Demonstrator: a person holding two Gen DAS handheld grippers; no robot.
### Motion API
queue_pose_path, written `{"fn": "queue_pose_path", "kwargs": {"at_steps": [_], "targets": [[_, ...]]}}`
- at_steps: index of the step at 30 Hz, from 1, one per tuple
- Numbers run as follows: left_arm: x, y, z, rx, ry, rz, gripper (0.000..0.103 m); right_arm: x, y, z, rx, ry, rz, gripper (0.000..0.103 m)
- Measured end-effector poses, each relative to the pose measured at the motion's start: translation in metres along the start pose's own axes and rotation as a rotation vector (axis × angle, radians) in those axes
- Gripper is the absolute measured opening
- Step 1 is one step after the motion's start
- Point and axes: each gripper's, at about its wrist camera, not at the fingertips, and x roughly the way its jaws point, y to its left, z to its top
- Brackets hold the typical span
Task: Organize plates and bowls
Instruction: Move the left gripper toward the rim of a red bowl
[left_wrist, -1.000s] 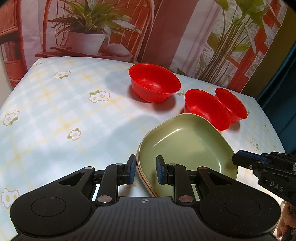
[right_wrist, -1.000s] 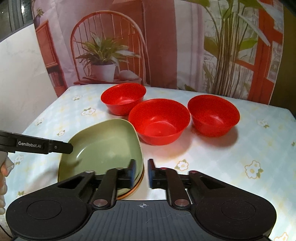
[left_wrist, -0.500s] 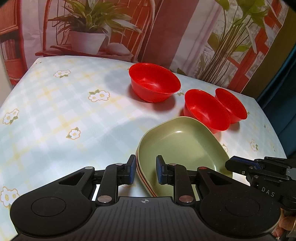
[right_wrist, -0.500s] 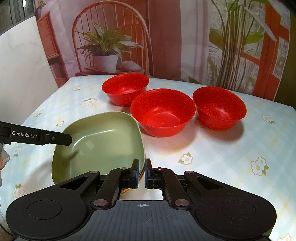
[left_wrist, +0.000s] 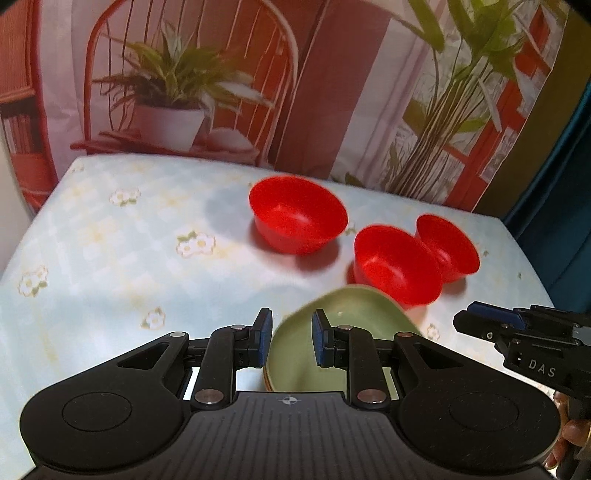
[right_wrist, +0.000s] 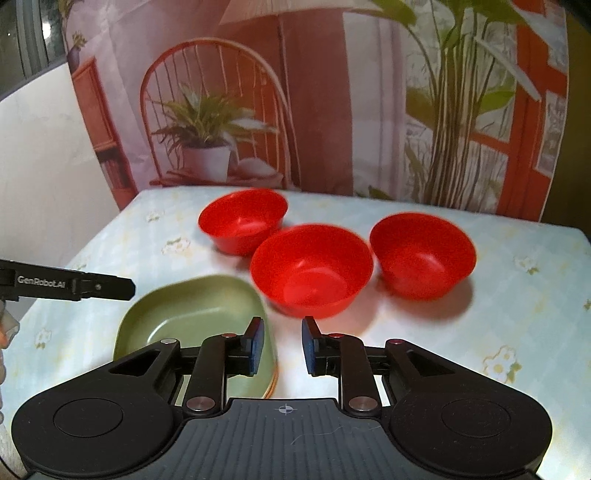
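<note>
While your left gripper (left_wrist: 288, 341) and right gripper (right_wrist: 282, 345) hover part-open and empty, the green plate stack (right_wrist: 192, 314) sits at seven o'clock of the three red bowls (right_wrist: 312, 269), probably cleared for nesting them.

A home dining corner: a table under a floral checked tablecloth (right_wrist: 498, 325), backed by a printed backdrop (right_wrist: 314, 110) of chair and houseplants
</note>
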Motion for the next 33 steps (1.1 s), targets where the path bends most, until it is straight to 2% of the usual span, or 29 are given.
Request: {"fn": "queue_pose_path", "kwargs": {"at_steps": [18, 27, 33], "targets": [[-0.027, -0.009, 0.061, 0.034, -0.163, 0.038, 0.024, -0.012, -0.020, 0.077, -0.012, -0.143, -0.012, 0.025], [-0.032, -0.007, 0.098, 0.050, -0.249, 0.084, 0.024, 0.001, -0.017, 0.121, -0.063, -0.193, -0.017, 0.025], [-0.016, 0.003, 0.116, 0.053, -0.256, 0.104, 0.024, 0.026, -0.017, 0.142, -0.086, -0.198, -0.014, 0.025]]}}
